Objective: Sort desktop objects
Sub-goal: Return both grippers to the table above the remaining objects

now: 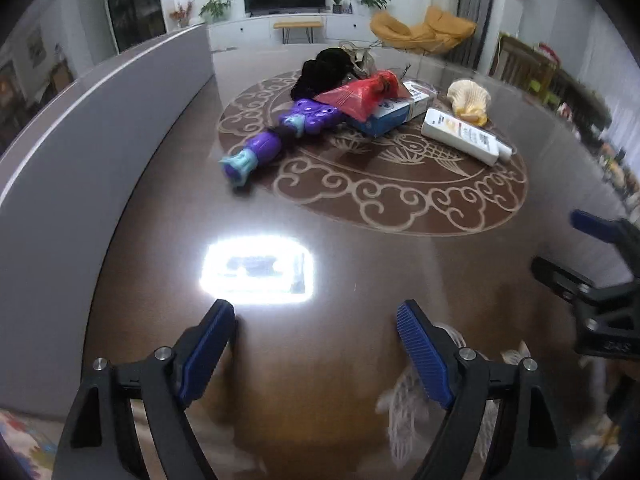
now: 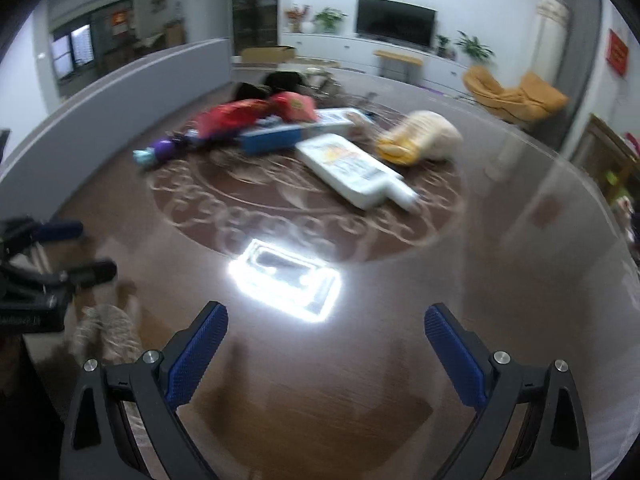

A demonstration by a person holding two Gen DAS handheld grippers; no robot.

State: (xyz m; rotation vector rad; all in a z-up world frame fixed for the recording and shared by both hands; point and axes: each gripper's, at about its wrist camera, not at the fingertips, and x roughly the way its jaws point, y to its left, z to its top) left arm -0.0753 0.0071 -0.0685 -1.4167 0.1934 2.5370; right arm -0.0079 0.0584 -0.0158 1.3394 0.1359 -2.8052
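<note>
A pile lies on the brown round table (image 1: pixel 160 208) (image 2: pixel 500 288), far from both grippers: a purple toy (image 1: pixel 280 136) (image 2: pixel 158 151), a red bag (image 1: pixel 360 96) (image 2: pixel 236 114), a blue-and-white box (image 1: pixel 384 118) (image 2: pixel 272 138), a white bottle (image 1: pixel 464 134) (image 2: pixel 352 170), a cream and yellow cloth (image 1: pixel 468 100) (image 2: pixel 420 136) and a black item (image 1: pixel 324 68) (image 2: pixel 280 78). My left gripper (image 1: pixel 316 328) (image 2: pixel 68 248) is open above bare tabletop, nothing between its pads. My right gripper (image 2: pixel 326 332) (image 1: pixel 560 244) is open too, empty, beside the left one.
A grey partition (image 1: pixel 100 120) (image 2: pixel 120 88) borders the table's left side. A bright lamp reflection (image 1: pixel 256 270) (image 2: pixel 286 280) glares on the glossy top. A white net-like thing (image 1: pixel 404 408) (image 2: pixel 106 334) shows under the near table edge. A yellow chair (image 1: pixel 424 30) stands behind.
</note>
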